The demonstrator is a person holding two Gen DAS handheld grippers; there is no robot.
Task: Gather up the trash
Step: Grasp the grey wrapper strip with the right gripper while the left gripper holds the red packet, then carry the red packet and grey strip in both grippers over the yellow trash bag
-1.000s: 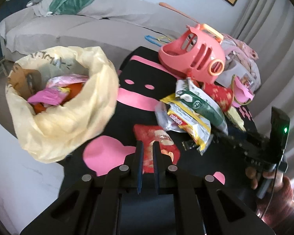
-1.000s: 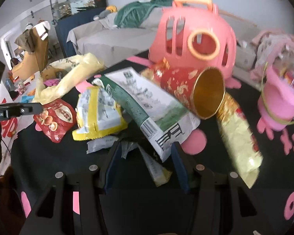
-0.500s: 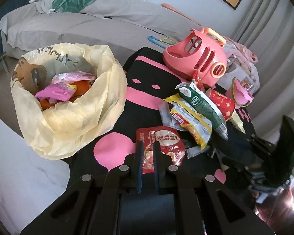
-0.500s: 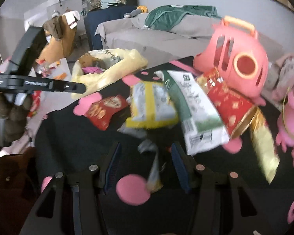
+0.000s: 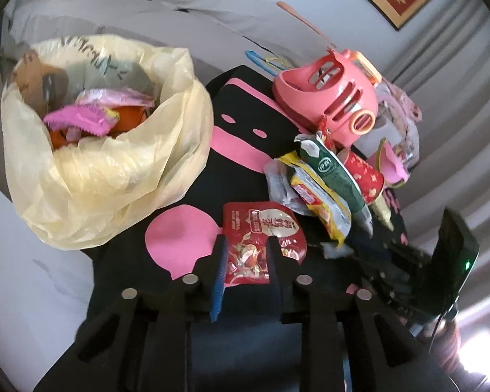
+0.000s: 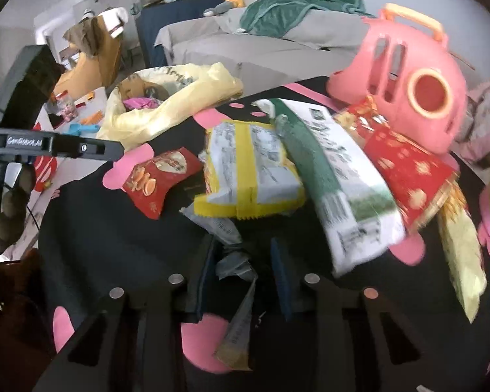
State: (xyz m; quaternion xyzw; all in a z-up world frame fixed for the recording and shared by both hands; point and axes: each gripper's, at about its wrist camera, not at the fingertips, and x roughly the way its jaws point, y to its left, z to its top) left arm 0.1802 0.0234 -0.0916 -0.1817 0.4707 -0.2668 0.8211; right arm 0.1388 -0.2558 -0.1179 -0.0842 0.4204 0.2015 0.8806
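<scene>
Left tool (image 5: 246, 254) parted over red pouch (image 5: 261, 241), right tool (image 6: 243, 261) parted around crumpled wrapper (image 6: 233, 263), yellow bag (image 5: 107, 166) beside.

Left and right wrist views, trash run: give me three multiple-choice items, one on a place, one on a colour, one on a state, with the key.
1. Where does the red snack packet lie?
A. inside the bag
B. on the black cloth between the left gripper's fingers
C. on the sofa

2. What colour is the trash bag?
A. pale yellow
B. blue
C. black

3. How is the right gripper set?
A. shut on a cup
B. out of view
C. open, with a crumpled silver wrapper between its fingers

Key: B, the left gripper frames the packet on the black cloth; A, its plastic is pale yellow; C, gaps show beside the wrapper.
</scene>
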